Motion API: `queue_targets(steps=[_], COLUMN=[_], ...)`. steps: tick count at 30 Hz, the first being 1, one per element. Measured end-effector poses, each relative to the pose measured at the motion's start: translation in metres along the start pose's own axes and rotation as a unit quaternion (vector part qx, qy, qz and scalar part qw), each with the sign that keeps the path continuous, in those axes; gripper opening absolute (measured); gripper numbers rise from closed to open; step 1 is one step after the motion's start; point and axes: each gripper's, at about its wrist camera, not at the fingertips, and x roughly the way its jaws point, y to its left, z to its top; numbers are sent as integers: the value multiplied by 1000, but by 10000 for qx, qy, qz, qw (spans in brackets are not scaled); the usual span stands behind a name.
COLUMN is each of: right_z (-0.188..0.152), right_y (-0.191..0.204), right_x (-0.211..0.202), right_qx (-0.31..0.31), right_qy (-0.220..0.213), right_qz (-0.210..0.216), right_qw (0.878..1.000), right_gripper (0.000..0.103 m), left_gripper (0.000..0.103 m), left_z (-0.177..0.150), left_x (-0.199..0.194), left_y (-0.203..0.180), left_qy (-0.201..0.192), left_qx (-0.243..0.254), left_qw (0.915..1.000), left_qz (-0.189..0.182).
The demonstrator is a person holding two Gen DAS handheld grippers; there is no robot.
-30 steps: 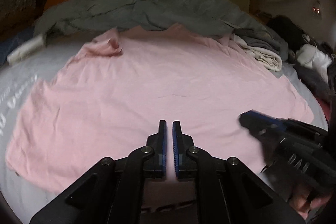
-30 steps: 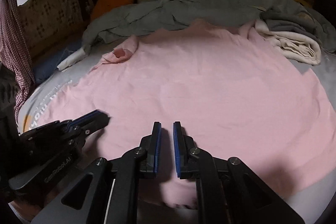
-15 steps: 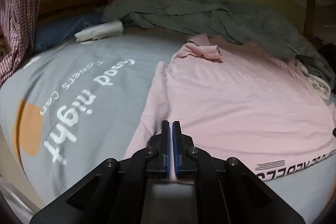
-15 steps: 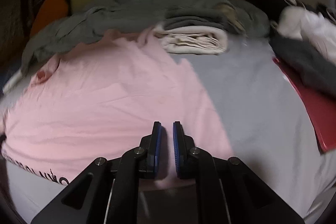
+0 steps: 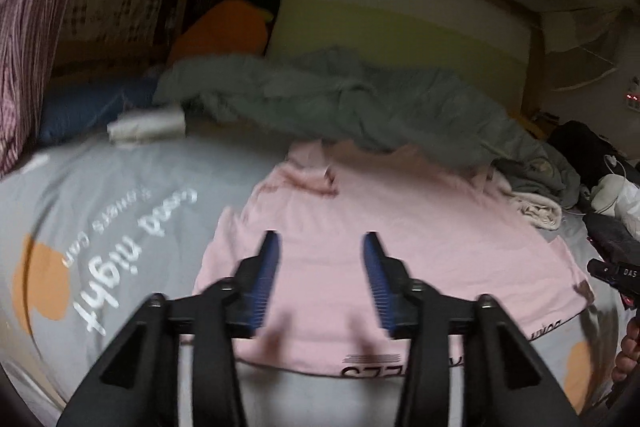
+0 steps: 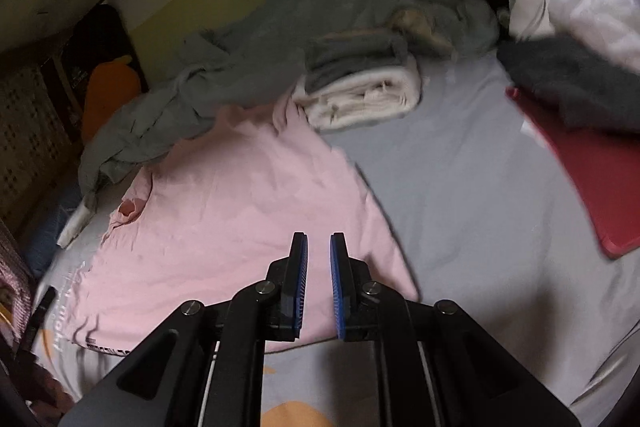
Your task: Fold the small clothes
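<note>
Pink shirt (image 5: 384, 251) lies spread flat on the bed, over the grey bedspread (image 5: 120, 195), with black printed lettering showing along its near hem. The bedspread carries white "Good night" lettering and orange shapes toward its left side. Along the far edge of the bed, a large rumpled grey-green blanket (image 5: 340, 103) runs across, its near fold touching the shirt's far edge. Behind it stands a pale green and white headboard (image 5: 400, 27), with an orange cushion (image 5: 224, 35) at the far left corner and a checked curtain (image 5: 24, 27) hanging on the left of the room. A red flat board (image 6: 580, 171) rests near the right edge of the bed, partly under a dark fuzzy garment (image 6: 568, 79). A folded cream cloth (image 6: 360, 99) sits just beside the shirt's far right corner, under a grey folded piece.

The left gripper (image 5: 320, 247) hovers over the shirt's near part with its jaws spread wide, holding nothing. The right gripper (image 6: 319, 247) is above the shirt's near right corner, jaws parted by a narrow gap with nothing between them.
</note>
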Motion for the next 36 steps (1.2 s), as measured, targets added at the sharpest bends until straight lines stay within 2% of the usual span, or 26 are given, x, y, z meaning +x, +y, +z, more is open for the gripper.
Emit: queue_targets(steps=[2, 5, 6, 7, 8, 10, 12, 14, 16, 20, 23, 25, 28, 32, 36], right_z=[-2, -2, -2, -1, 0, 0, -2, -4, -6, -9, -9, -12, -14, -14, -10], right_y=[4, 8, 11, 13, 14, 19, 26, 36, 42, 56, 63, 65, 65, 65, 63], right_x=[-6, -10, -14, -17, -19, -31, -44, -53, -58, -58, -55, -59, -67, -73, -74], right_qx=[-178, -268, -318, -357, -379, -460, -644, -964, -1183, -1517, -1646, -1657, -1637, -1620, -1617], right_qy=[-123, -217, -287, -361, -432, -781, -1208, -1521, -1695, -1835, -1799, -1961, -2118, -2343, -2058], right_qz=[-194, -100, -36, -8, 2, -65, -389, -634, -686, -976, -1323, -1556, -1511, -1622, -1216], right_qw=[9996, 9994, 9991, 9987, 9983, 9959, 9898, 9816, 9760, 9663, 9608, 9539, 9516, 9448, 9574], right_gripper=[19, 27, 35, 50, 60, 92, 102, 103, 103, 103, 102, 102, 102, 102, 102], left_gripper=[61, 67, 73, 77, 84, 100, 103, 103, 103, 103, 103, 103, 103, 103, 103], left_z=[3, 4, 5, 5, 5, 3, 1, 2, 3, 4, 5, 5, 5, 4, 5], left_x=[-8, -17, -19, -20, -22, -28, -36, -41, -43, -43, -50, -51, -51, -47, -52], left_y=[-5, -9, -10, -11, -11, -11, -13, -13, -14, -16, -26, -32, -32, -29, -29], left_qy=[-188, -364, -406, -454, -520, -741, -977, -1128, -1215, -1348, -1687, -1677, -1578, -1262, -1311], left_qx=[139, 254, 270, 280, 301, 365, 424, 458, 423, 401, 543, 709, 720, 538, 546], left_qw=[9997, 9990, 9988, 9985, 9981, 9966, 9943, 9925, 9916, 9900, 9829, 9815, 9844, 9902, 9896], left_qz=[39, -41, -78, -95, -106, -30, 110, 72, 94, 146, 496, 593, 285, 255, 228])
